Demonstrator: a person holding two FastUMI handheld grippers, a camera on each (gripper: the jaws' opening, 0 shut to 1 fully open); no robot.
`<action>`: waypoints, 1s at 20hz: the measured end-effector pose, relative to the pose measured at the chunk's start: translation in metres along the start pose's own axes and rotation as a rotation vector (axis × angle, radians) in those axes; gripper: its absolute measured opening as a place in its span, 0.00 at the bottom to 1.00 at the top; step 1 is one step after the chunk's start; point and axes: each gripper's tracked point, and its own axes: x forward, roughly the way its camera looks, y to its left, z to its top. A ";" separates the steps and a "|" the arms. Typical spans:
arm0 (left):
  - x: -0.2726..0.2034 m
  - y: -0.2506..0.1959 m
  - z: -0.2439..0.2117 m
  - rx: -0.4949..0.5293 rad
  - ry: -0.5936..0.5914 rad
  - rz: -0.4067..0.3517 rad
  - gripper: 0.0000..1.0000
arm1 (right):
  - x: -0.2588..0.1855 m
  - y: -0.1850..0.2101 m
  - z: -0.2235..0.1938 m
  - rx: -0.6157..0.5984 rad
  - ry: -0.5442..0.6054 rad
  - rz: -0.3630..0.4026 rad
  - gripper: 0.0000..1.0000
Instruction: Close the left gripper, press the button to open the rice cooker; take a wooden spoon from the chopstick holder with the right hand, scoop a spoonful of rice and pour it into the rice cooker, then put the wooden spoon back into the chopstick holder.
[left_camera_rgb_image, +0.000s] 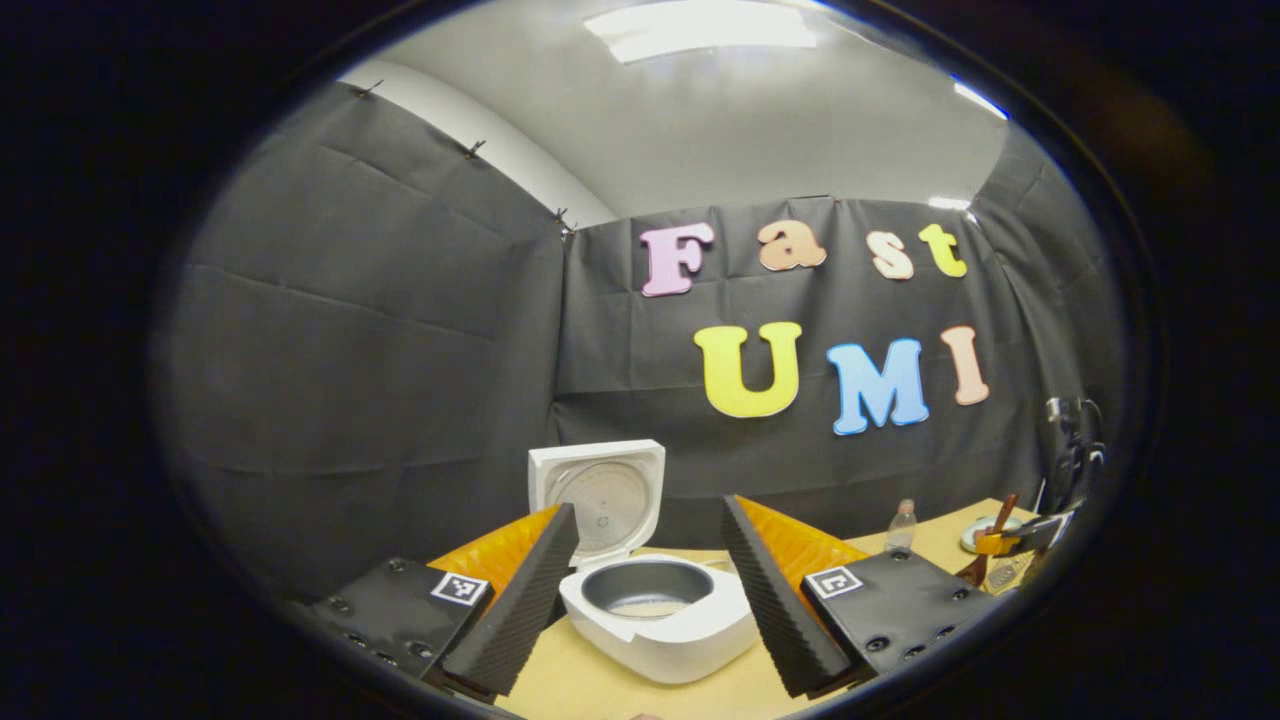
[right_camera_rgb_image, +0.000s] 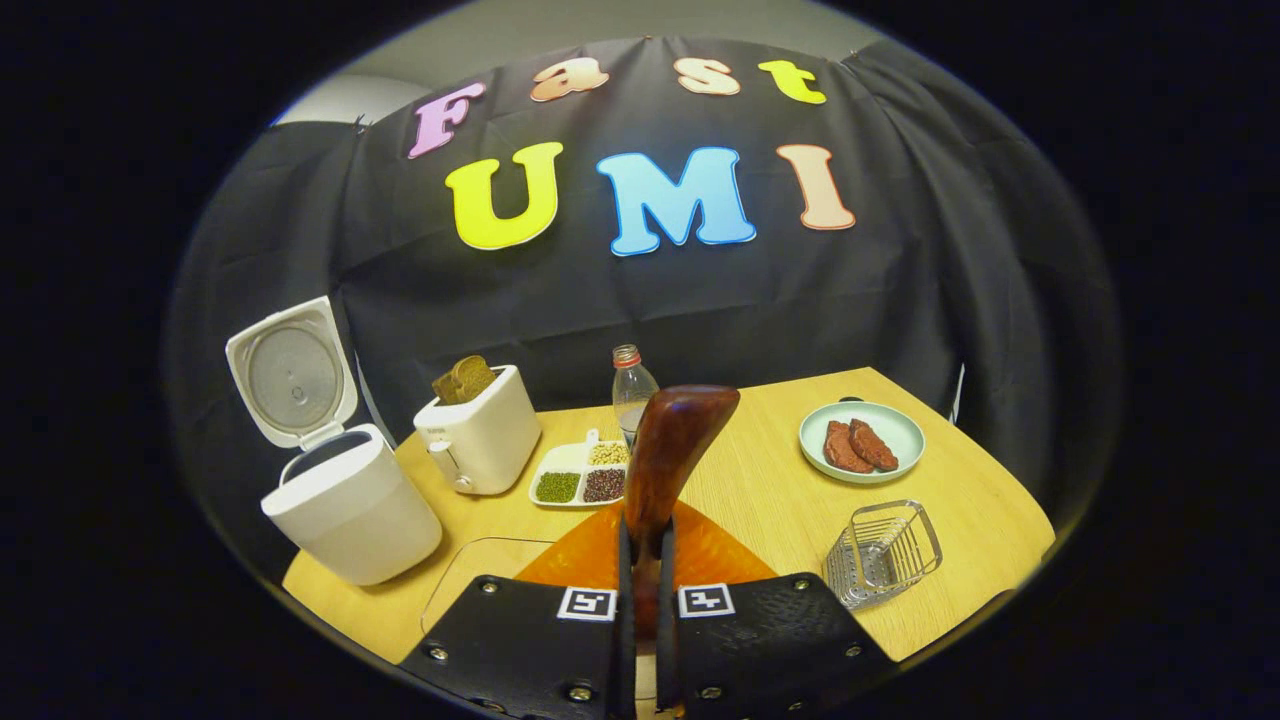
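Spoon (right_camera_rgb_image: 672, 455) stood clamped in your right fingers (right_camera_rgb_image: 641, 560), clear of the open cooker (left_camera_rgb_image: 655, 612); left fingers (left_camera_rgb_image: 648, 590) apart.

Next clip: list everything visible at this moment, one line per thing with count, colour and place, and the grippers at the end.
Rice cooker: one, white, lid up, table's left end.
Toaster: one, cream, bread in the slot, right of the cooker.
Tray: one, white, compartments of green, dark and pale grains, beside the toaster.
Bottle: one, clear, behind the tray.
Plate: one, pale green, two reddish-brown pieces on it, table's right side.
Holder: one, wire, silver, in front of the plate.
Spoon: one, dark brown wood, held in the right gripper.
Table: one, light wood.
Left gripper: open, in front of the cooker.
Right gripper: shut on the spoon.
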 end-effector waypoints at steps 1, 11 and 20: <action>-0.002 0.007 -0.002 0.009 0.007 0.011 0.99 | 0.006 0.002 -0.007 -0.026 0.001 -0.013 0.08; -0.020 0.038 -0.006 0.018 0.025 0.052 0.99 | 0.041 0.038 -0.055 -0.065 0.098 -0.048 0.08; -0.022 0.037 -0.005 0.005 0.015 0.045 0.99 | 0.028 0.083 -0.074 0.272 0.228 0.124 0.08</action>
